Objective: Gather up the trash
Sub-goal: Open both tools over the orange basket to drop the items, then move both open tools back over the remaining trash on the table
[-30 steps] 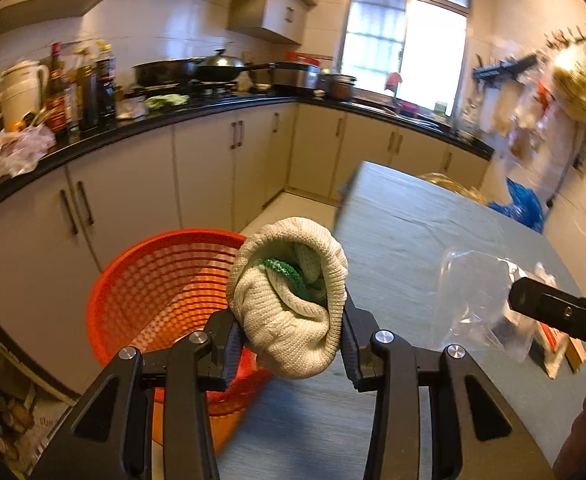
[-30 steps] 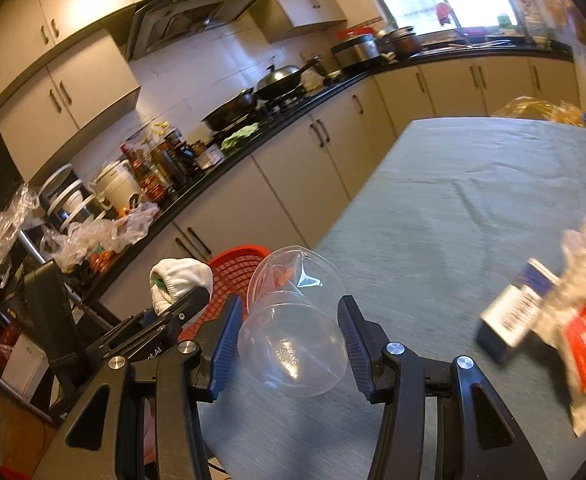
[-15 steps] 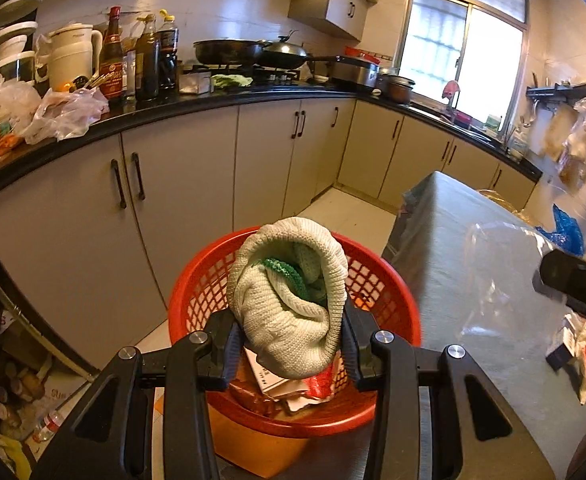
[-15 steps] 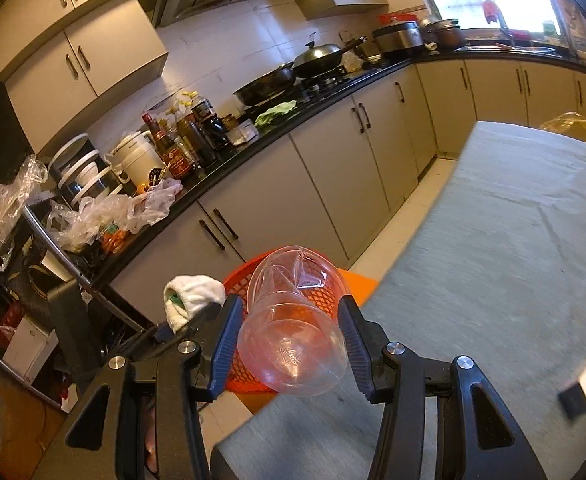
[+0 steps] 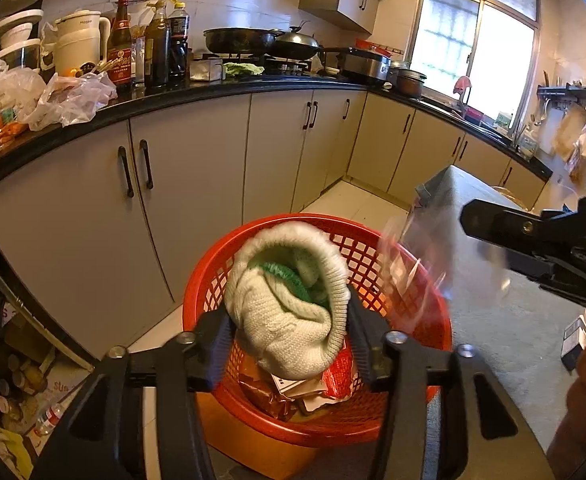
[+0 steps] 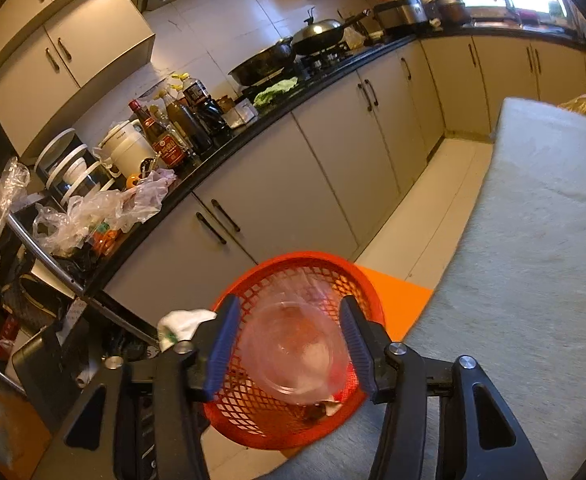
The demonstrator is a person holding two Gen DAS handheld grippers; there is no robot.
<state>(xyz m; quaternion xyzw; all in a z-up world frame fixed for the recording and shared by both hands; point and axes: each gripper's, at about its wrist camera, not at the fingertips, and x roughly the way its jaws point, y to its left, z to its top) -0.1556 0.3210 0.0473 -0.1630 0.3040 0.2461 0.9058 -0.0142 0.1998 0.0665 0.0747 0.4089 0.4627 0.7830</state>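
A red mesh basket (image 5: 197, 280) stands beside the grey table (image 5: 513, 340), with wrappers (image 5: 305, 392) in it. A white knitted glove (image 5: 289, 312) with green inside hangs over the basket between the pads of my left gripper (image 5: 287, 328). Those jaws are opening and the glove sits loosely between them. My right gripper (image 6: 289, 344) is also over the basket (image 6: 253, 276), its jaws opening. The clear plastic cup (image 6: 293, 356) is blurred between them, apart from the pads. In the left wrist view that cup (image 5: 413, 276) tips down past the right finger (image 5: 505, 228).
The basket rests on an orange stool (image 6: 397, 300) at the table's edge (image 6: 533, 260). Grey cabinets (image 5: 197, 184) and a dark counter with bottles (image 5: 153, 40) and plastic bags (image 5: 73, 96) run behind. A small box (image 5: 573, 340) lies on the table near a person's hand (image 5: 585, 400).
Both grippers have swung left from over the table to above the red basket. Their jaws have spread, and the cup has slipped lower between the right pads.
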